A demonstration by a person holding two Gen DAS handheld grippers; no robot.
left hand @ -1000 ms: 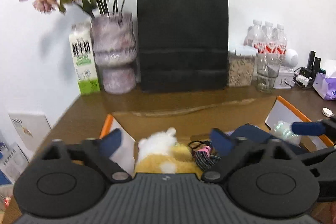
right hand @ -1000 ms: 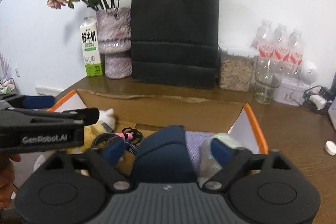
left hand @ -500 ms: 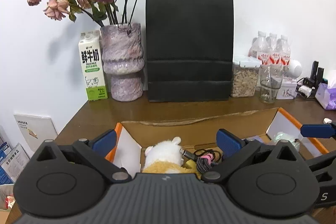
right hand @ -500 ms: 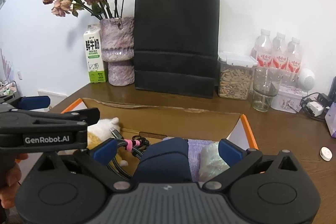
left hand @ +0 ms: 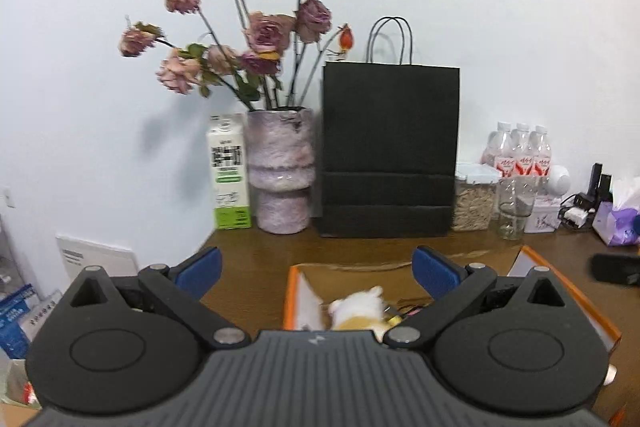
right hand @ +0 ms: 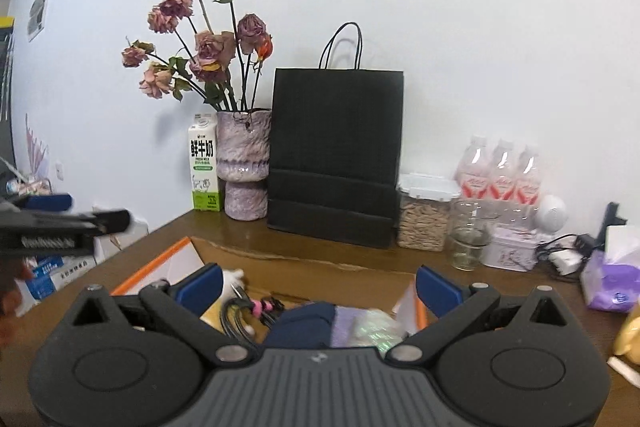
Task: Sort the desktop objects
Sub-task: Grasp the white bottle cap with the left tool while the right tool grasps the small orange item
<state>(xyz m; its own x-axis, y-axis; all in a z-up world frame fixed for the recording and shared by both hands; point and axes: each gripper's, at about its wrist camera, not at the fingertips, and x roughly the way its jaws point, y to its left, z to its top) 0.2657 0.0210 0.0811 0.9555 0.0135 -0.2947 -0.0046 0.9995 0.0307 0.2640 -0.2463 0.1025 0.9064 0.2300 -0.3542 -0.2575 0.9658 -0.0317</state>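
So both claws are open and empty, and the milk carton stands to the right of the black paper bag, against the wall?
Nearly. The milk carton stands left of the black paper bag, with the vase between them; the right wrist view shows it. The rest holds: the left claw and right claw are open, holding nothing.
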